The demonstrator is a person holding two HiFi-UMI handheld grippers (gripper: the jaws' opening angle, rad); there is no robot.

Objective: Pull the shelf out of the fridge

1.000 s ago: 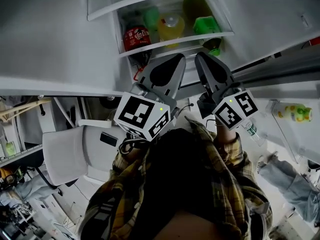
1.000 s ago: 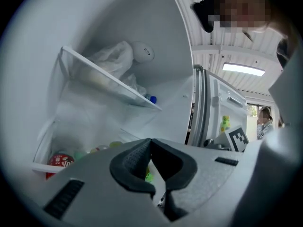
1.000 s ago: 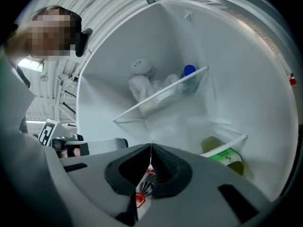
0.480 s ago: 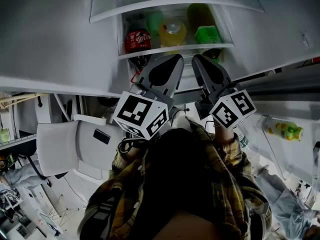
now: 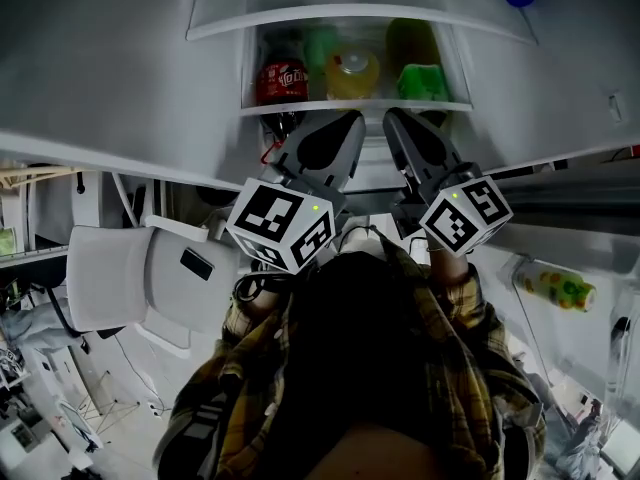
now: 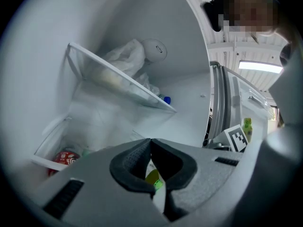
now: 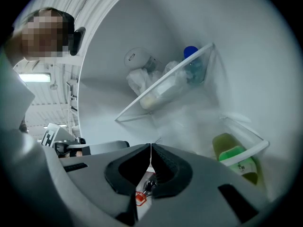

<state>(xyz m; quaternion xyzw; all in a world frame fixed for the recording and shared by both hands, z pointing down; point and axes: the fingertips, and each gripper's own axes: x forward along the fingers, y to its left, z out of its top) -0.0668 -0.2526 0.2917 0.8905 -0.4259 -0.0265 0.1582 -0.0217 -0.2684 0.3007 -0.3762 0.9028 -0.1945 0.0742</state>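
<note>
The left hand-held gripper (image 5: 350, 118) and right hand-held gripper (image 5: 392, 118) are both pressed together, pinching nothing, tips just short of the shelf (image 5: 440, 104) ahead. Best to spread, pinch its front edge evenly, then pull level.

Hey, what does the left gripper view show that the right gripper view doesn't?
Only the left gripper view shows the red drink at the lower left. Only the right gripper view shows the green bottle at the lower right. Both show the upper shelf carrying white bags and a blue cap.
</note>
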